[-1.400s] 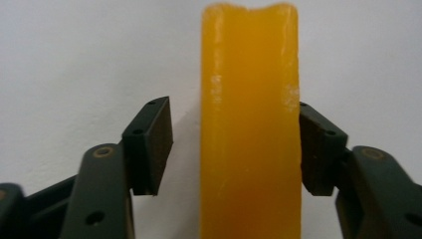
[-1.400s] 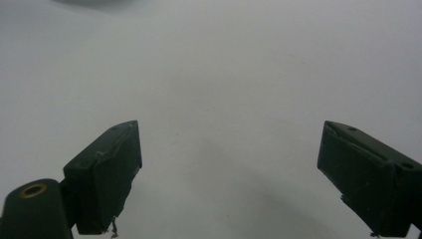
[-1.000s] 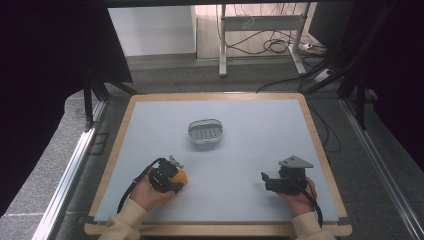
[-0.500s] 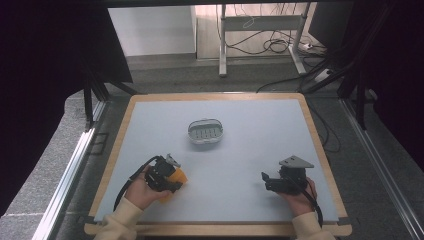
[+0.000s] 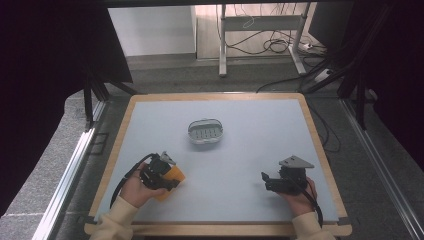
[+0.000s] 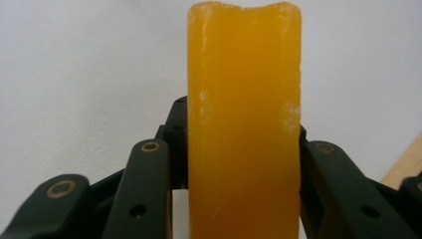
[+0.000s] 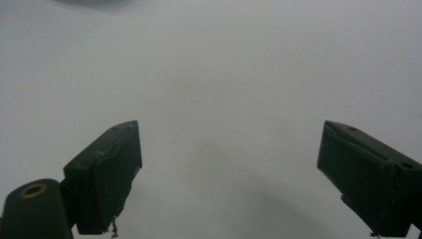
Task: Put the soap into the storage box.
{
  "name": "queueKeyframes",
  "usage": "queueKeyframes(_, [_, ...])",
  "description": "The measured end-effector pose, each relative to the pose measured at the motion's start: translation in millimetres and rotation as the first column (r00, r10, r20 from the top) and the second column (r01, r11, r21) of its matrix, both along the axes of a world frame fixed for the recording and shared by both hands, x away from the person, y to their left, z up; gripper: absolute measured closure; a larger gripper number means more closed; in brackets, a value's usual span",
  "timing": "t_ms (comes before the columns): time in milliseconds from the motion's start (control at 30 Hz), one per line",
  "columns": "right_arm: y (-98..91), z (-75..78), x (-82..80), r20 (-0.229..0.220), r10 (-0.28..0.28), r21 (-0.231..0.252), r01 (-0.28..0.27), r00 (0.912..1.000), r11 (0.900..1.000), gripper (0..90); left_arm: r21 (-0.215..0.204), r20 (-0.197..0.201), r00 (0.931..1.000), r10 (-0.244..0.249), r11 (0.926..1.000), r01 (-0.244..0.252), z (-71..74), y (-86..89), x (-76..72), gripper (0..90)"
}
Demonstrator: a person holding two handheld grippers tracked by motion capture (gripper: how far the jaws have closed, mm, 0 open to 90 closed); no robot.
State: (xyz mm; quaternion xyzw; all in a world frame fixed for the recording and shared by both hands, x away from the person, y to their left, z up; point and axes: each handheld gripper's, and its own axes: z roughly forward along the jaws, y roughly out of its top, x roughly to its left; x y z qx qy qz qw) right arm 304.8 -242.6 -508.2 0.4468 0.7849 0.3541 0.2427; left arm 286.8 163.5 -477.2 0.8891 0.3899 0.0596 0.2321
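Orange soap bar clamped in the left gripper near the table's front-left corner.

High view: the left gripper (image 5: 167,176) holds the orange soap bar (image 5: 173,175) just above the table (image 5: 260,130), near its front-left corner; a grey soap dish (image 5: 205,131) sits well apart, nearer the middle; the right gripper (image 5: 267,180) rests near the front-right corner. Left gripper view: both black jaws press the flanks of the soap bar (image 6: 244,124), which stands upright between them. Right gripper view: the jaws stand wide apart over bare table surface (image 7: 224,74), nothing between them.
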Motion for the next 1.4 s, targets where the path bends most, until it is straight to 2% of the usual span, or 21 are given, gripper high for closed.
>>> queueKeyframes(267, [-0.9, 0.0, -0.3, -0.003, -0.003, 0.0, 0.003, 1.0, 1.0, 10.5, 0.015, -0.002, 0.9998, -0.017, 0.9997, 0.017, 2.7, 0.3, 0.0, 62.0])
queueKeyframes(600, [-1.5, 0.6, -1.2, 0.002, -0.01, 0.0, 0.01, 1.0, 1.0, 10.5, -0.021, 0.027, 0.9989, -0.037, 0.9991, 0.038, 17.7, 6.0, 5.8, 62.0])
queueKeyframes(767, [-1.1, 1.4, -1.5, 0.007, -0.01, -0.001, 0.01, 0.9999, 0.9999, 10.5, -0.016, 0.047, 0.9976, -0.051, 0.9985, 0.052, 27.1, 4.9, 11.6, 62.0])
queueKeyframes(1100, [-0.3, 1.7, -1.9, 0.014, -0.012, 0.001, 0.012, 0.9998, 0.9999, 10.6, -0.032, 0.055, 0.9955, -0.076, 0.9964, 0.078, 40.1, 2.9, 21.8, 62.0])
queueKeyframes(1400, [-0.6, 2.5, -2.8, 0.026, -0.021, 0.007, 0.021, 0.9994, 0.9998, 11.6, -0.048, 0.066, 0.9933, -0.094, 0.9941, 0.097, 49.2, 9.2, 29.3, 62.0])
